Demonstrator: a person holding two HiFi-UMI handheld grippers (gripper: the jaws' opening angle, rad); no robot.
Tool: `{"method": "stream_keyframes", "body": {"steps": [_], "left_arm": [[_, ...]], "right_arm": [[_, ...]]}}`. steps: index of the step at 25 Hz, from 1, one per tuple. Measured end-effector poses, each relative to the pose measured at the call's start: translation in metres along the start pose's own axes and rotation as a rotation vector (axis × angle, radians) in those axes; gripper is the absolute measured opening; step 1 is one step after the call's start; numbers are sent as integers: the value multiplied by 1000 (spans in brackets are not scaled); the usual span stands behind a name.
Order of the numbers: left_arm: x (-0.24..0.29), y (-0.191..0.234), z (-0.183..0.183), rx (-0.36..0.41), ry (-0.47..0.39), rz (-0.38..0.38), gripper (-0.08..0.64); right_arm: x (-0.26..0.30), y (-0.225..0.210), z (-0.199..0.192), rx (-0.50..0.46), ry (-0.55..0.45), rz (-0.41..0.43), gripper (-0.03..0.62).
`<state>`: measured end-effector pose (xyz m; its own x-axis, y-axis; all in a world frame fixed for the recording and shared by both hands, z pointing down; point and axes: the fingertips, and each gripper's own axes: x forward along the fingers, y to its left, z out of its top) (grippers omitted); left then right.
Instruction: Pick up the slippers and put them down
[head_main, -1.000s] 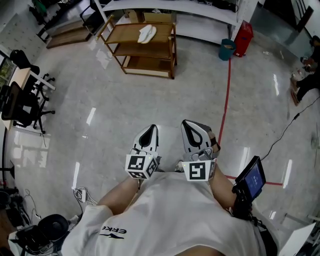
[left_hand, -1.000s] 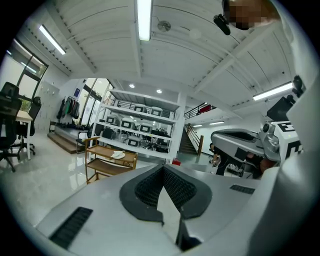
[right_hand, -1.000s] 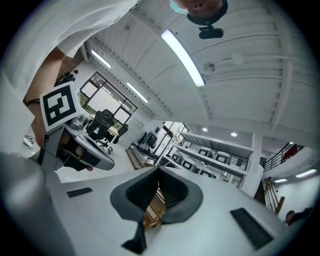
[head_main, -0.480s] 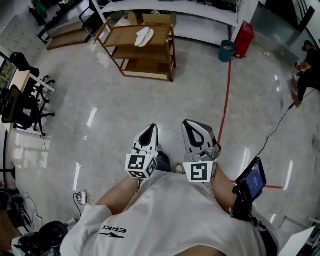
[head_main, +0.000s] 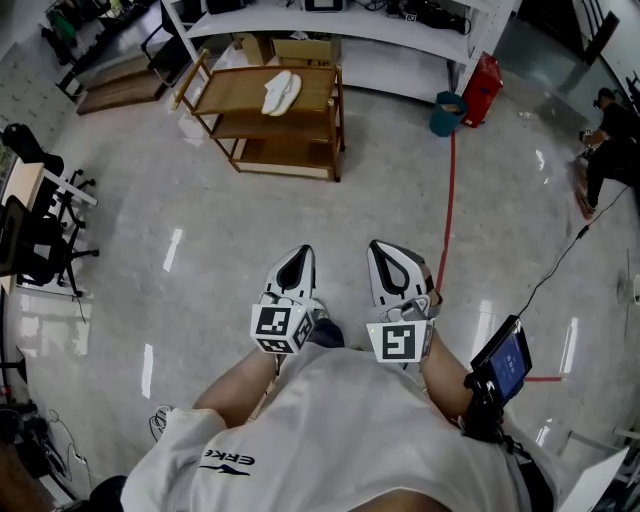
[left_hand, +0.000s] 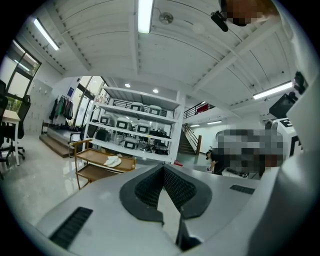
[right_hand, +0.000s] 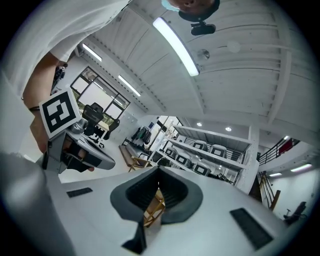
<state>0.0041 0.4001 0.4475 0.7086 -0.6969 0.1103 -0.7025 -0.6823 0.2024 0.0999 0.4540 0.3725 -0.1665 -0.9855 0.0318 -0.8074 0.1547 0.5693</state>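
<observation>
A pair of white slippers (head_main: 280, 92) lies on the top shelf of a wooden rack (head_main: 310, 112) far ahead across the floor. The left gripper view shows the slippers (left_hand: 113, 161) small, on the rack (left_hand: 89, 156), well beyond the jaws. My left gripper (head_main: 298, 258) and right gripper (head_main: 386, 250) are held side by side close to the person's chest, pointing level toward the rack. Both are shut with nothing in them. The left gripper's (left_hand: 162, 168) pads meet at the tip. The right gripper (right_hand: 158, 170) also meets at its tip, with a piece of the rack (right_hand: 152, 207) showing behind the jaws.
White shelving (head_main: 330, 22) runs behind the rack. A teal bin (head_main: 447, 100) and a red box (head_main: 481, 78) stand at the back right, beside a red floor line (head_main: 447, 215). Office chairs (head_main: 40, 225) stand at the left. A person (head_main: 610, 140) crouches at the far right.
The rack with the slippers has come nearer and lower in the head view as the person walks toward it. Both grippers stay shut in front of the chest.
</observation>
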Motion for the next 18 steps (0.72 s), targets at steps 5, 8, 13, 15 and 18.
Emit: {"method": "stream_keyframes", "body": {"steps": [5,8,13,15,18], "left_arm": [[28,55,15,-7,-7,18,3],[44,85,20,-17,-13,30,3],[51,134,25,-37,-8,53,3],[55,149,26,-39,0,70,3],[61,163,25,-45,9,89,3]], "right_arm": [[55,0,3,6,24,-8,5],[85,3,3,-10,39,-4,5],[127,17,11,-29,47,-4,5],[141,21,11,-26,46,4,5],[156,23,11,-25,50,20,5]]}}
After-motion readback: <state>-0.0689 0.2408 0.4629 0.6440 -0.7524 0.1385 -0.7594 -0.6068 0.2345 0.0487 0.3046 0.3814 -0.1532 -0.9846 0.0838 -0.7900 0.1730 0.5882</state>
